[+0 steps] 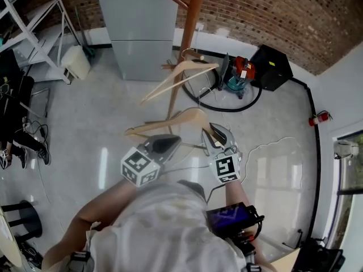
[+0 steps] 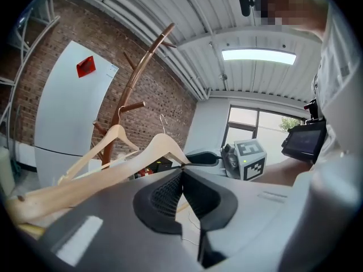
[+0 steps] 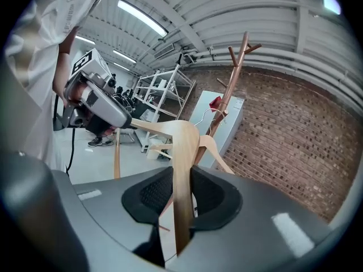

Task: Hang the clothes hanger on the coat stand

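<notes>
Two grippers held one pale wooden clothes hanger (image 1: 164, 126) short of the brown wooden coat stand (image 1: 190, 16).

The left gripper (image 2: 181, 171) had its jaws clenched at the tips on the hanger's left arm, just under its peak. The right gripper (image 3: 182, 171) clamped the right arm between its pads, with the wood running out past them. A tall grey cabinet (image 1: 139, 27) stood ahead of the left jaws. Ahead of both, a second wooden hanger (image 1: 180, 75) hung on the stand, between the jaws and its pole. A black box (image 1: 271, 67) sat beyond and to the right of the right jaws.
</notes>
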Action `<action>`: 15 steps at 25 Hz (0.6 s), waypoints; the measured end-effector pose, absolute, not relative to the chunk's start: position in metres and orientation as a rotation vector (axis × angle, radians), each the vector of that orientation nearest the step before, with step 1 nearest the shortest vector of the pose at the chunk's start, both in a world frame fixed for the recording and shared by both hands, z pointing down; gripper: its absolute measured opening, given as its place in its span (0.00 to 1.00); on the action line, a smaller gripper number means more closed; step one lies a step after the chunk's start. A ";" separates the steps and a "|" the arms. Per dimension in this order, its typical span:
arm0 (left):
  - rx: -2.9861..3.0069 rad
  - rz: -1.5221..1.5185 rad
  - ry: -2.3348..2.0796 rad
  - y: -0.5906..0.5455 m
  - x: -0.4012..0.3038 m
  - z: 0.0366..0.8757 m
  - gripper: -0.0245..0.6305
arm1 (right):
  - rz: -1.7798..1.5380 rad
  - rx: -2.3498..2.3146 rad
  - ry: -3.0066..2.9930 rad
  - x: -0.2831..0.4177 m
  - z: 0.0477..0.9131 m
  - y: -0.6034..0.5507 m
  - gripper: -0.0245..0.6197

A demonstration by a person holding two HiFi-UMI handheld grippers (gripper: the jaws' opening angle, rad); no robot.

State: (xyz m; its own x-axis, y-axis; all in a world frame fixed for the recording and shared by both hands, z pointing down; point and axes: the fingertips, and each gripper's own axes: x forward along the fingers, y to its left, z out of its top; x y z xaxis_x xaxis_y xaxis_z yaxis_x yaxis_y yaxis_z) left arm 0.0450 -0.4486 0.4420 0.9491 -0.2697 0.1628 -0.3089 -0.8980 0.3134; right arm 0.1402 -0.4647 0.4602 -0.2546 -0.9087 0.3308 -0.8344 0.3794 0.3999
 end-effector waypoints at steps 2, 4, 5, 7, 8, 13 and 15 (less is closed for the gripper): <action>2.763 0.162 -0.434 -0.459 0.038 0.441 0.04 | -0.228 1.498 -2.123 0.138 0.451 -0.481 0.21; 2.759 0.154 -0.452 -0.470 0.032 0.439 0.04 | -0.282 1.503 -2.104 0.139 0.442 -0.497 0.21; 2.756 0.149 -0.463 -0.474 0.029 0.439 0.04 | -0.311 1.505 -2.092 0.139 0.437 -0.505 0.21; 2.751 0.140 -0.486 -0.481 0.024 0.440 0.04 | -0.362 1.503 -2.077 0.139 0.426 -0.519 0.21; 2.749 0.137 -0.499 -0.485 0.021 0.440 0.04 | -0.382 1.500 -2.075 0.138 0.421 -0.527 0.21; 2.737 0.141 -0.547 -0.498 0.017 0.441 0.04 | -0.452 1.478 -2.088 0.145 0.403 -0.560 0.21; 2.734 0.144 -0.572 -0.505 0.018 0.440 0.04 | -0.467 1.471 -2.092 0.151 0.399 -0.570 0.21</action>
State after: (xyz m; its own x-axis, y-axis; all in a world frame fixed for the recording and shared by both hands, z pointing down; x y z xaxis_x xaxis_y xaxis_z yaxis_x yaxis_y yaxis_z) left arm 0.0184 -0.5047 0.4404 0.9135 -0.3710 0.1668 -0.4058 -0.8598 0.3099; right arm 0.1509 -0.5702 0.3991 -0.2624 -0.9381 0.2262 -0.7528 0.3457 0.5601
